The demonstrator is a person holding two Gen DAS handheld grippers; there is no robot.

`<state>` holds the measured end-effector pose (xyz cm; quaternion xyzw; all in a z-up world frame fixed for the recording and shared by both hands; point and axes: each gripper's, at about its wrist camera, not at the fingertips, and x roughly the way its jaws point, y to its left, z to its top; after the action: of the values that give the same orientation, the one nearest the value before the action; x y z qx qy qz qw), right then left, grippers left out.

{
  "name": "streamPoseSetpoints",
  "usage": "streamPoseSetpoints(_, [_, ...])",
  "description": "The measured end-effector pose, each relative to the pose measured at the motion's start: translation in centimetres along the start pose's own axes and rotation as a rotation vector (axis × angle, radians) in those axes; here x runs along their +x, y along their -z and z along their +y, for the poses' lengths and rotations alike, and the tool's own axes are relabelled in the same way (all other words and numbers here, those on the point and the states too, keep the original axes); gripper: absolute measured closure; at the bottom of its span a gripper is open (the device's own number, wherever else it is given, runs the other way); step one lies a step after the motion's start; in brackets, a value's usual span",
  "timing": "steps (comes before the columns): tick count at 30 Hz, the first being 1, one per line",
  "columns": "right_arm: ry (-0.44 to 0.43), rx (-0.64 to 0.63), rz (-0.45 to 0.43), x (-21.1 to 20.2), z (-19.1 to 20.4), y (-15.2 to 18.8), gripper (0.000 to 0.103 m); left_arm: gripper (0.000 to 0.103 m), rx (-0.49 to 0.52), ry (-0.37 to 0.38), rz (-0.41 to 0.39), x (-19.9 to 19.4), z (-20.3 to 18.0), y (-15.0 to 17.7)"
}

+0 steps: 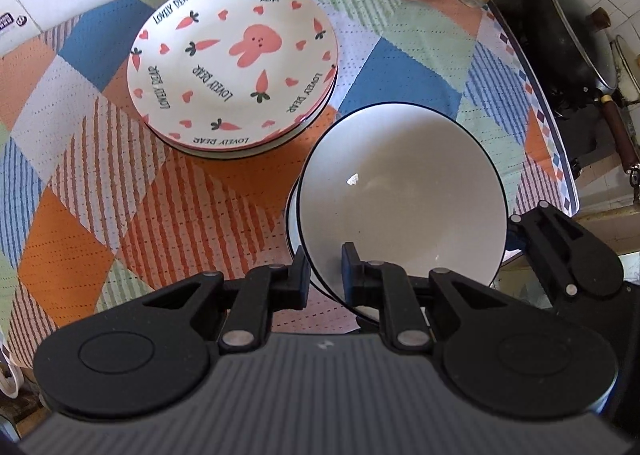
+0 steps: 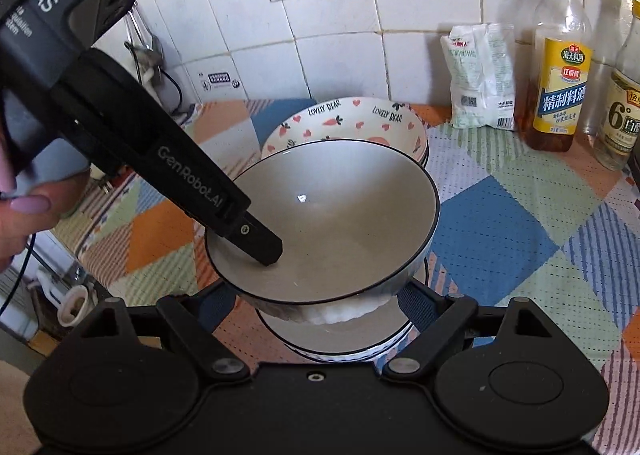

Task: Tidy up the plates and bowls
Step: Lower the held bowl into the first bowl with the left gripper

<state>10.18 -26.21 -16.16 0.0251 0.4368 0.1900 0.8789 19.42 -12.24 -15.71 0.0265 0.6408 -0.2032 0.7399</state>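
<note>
The left hand-held gripper [image 1: 324,275] is pinched on the near rim of a white bowl [image 1: 396,191] with a thin dark edge line, one finger inside the wall and one outside. The bowl hangs tilted just above a second bowl of the same kind [image 2: 340,339], which sits on the patchwork cloth [image 1: 100,191] covering the table. The right hand-held gripper [image 2: 324,295] is spread wide, its fingers flanking the lower bowl with nothing pressed between them; it seems to be guarding the stack rather than gripping, though the raised bowl hides its fingertips.

The step in hand looks like nesting the held bowl into the one below. To do it well, level the bowl before lowering, centre its foot over the lower bowl's opening, and set it down gently so the rims do not knock. A rim pinch is a weak hold on glazed ware, so slow movement matters, and the hold should be let go only once the bowl rests fully.

Behind the bowls sits a stack of rabbit-and-carrot plates [image 1: 236,67], already gathered. Further back stand a salt bag [image 2: 482,75], a cooking wine bottle [image 2: 560,67] and a vinegar bottle [image 2: 620,115] against the tiled wall. A wok [image 1: 576,43] is off to the right.
</note>
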Motion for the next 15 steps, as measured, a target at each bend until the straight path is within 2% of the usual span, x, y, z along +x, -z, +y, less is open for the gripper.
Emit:
streamPoseSetpoints(4, [0.027, -0.012, 0.034, 0.5, 0.1, -0.1, 0.012, 0.089, 0.001, -0.012, 0.009, 0.5, -0.2, 0.0])
streamPoseSetpoints(7, [0.025, 0.008, 0.045, 0.6, -0.1, 0.0, 0.012, 0.089, -0.024, 0.007, 0.029, 0.7, 0.3, -0.4])
streamPoseSetpoints(15, [0.011, 0.000, 0.052, 0.9, -0.1, 0.1, 0.012, 0.088, 0.023, -0.044, 0.059, 1.3, -0.2, -0.4])
